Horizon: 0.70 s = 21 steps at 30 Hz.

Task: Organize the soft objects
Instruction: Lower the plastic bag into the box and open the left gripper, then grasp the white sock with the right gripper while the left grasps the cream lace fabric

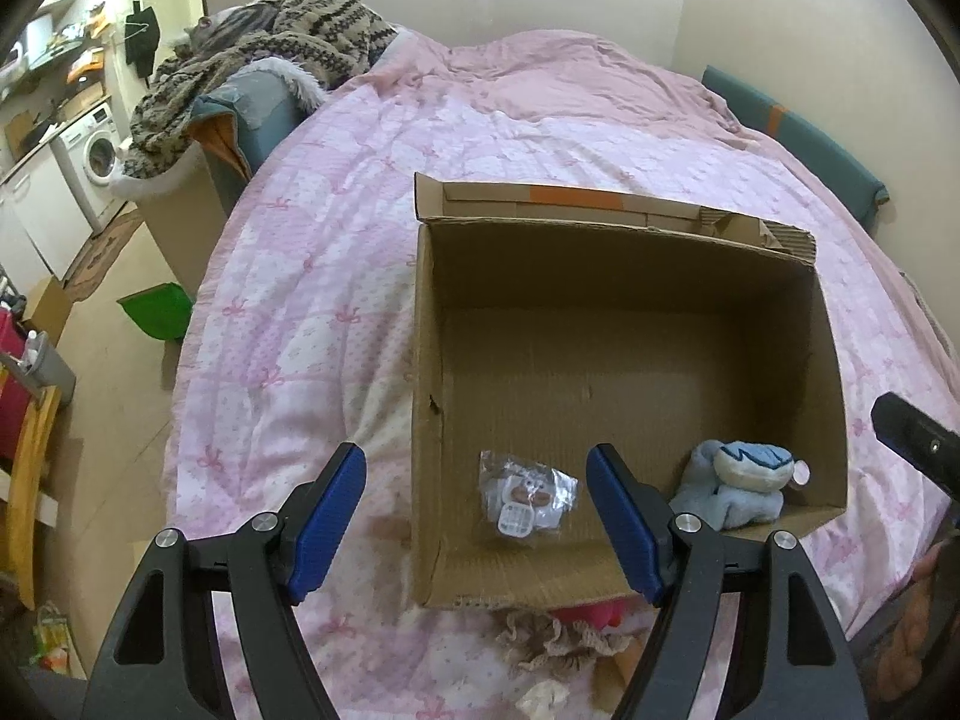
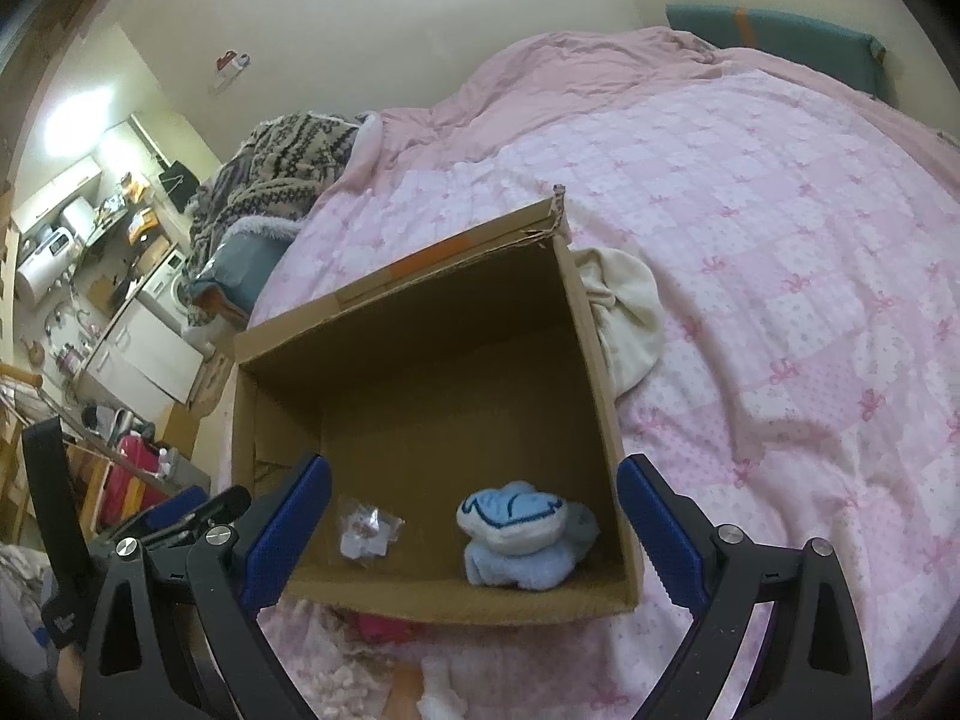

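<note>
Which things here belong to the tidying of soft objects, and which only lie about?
Belong to the job:
cardboard box
blue plush toy
small toy in a plastic bag
cream cloth

Lying about:
patterned blanket
washing machine
green bin

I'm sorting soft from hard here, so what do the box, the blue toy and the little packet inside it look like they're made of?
Box: brown corrugated cardboard, matte, ribbed floor, frayed edges. Blue toy: plush fleece, fuzzy nap, likely stuffed. Little packet: clear glossy plastic film, crinkled; its contents are unclear.

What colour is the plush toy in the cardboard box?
Light blue; the plush toy shows best in the right wrist view.
</note>
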### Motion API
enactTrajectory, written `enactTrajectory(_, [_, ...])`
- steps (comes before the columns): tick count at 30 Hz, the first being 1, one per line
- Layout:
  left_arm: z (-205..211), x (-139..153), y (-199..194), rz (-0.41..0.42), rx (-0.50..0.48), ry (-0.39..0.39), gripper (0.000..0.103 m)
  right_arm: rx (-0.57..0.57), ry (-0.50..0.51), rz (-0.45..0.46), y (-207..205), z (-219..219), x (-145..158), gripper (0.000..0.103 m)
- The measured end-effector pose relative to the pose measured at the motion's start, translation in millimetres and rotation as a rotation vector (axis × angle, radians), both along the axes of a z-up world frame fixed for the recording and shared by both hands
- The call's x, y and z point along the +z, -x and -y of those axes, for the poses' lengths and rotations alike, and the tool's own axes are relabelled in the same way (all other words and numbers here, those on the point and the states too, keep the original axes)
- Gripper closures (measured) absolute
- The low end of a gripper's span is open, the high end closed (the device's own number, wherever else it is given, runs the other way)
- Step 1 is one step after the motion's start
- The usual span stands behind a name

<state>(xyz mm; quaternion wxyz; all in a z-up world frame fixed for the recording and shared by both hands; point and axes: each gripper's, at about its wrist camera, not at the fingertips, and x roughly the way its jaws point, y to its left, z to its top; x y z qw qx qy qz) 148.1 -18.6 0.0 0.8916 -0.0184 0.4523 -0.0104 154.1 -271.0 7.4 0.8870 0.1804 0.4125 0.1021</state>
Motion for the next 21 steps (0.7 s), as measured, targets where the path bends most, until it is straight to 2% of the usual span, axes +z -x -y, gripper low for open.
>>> enactTrajectory(6, [-7, 8, 18, 0.007, 0.010, 0.008, 0.029, 0.028, 0.042, -0.004, 18, -8, 3, 0.001])
enactTrajectory(21, [-13, 11, 65, -0.006, 0.029, 0.024, 0.029, 0.046, 0.040, -0.081, 55, -14, -8, 0.001])
